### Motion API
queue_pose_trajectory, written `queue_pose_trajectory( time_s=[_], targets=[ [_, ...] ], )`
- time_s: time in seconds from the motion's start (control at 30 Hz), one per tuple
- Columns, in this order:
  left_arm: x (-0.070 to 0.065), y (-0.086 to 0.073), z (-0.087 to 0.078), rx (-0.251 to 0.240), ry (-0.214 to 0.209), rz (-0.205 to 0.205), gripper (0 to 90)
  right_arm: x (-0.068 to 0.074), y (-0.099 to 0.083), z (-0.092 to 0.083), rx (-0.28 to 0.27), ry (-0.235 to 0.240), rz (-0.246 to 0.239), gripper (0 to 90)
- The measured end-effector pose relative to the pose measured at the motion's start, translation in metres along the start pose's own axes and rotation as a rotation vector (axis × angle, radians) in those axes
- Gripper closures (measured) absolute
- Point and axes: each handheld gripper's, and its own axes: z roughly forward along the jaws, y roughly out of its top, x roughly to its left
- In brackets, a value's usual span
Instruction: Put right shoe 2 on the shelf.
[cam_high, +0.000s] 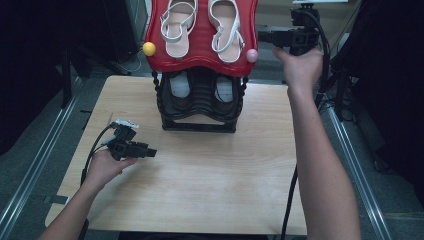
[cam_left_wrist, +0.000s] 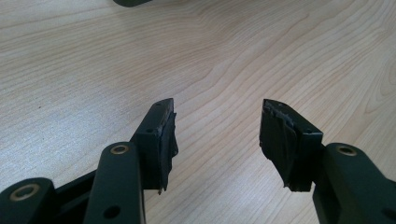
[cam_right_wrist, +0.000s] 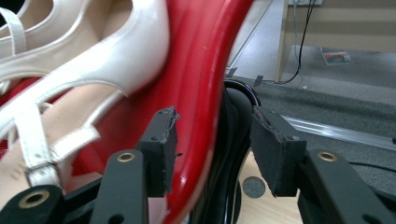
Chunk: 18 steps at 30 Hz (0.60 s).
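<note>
Right gripper (cam_high: 265, 36), fingers apart, straddles the red shoe-rack shelf (cam_right_wrist: 201, 88) edge; left gripper (cam_high: 150, 151) hovers open-fingered above the tabletop (cam_high: 210, 170).

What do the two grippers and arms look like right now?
Both grippers, left and right, are black with two flat padded jaws, frayed at the pad edges, and brass-ringed pivot holes. A black cable trails from each. The forearms are bare, with no sleeves or gloves.

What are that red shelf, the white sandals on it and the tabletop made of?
Red shelf: probably moulded plastic, glossy; it shows ribs and light reflections. White sandals: smooth, slightly shiny straps, perhaps leather or imitation, with a metal-looking buckle. Table: pale wood-grain surface, maybe laminate rather than solid wood; I can't tell which.
</note>
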Motion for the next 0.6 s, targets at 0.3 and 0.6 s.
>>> queue_pose_trajectory(
  time_s=[0.3,0.6],
  targets=[
    [-0.001,0.0,0.0,-0.008,-0.011,0.008,46.0,-0.015,-0.016,0.0,0.0,-0.013,0.023,47.7],
    [-0.001,0.0,0.0,-0.011,-0.01,0.01,45.8,-0.027,-0.033,0.003,0.009,-0.031,0.032,45.9]
  ],
)
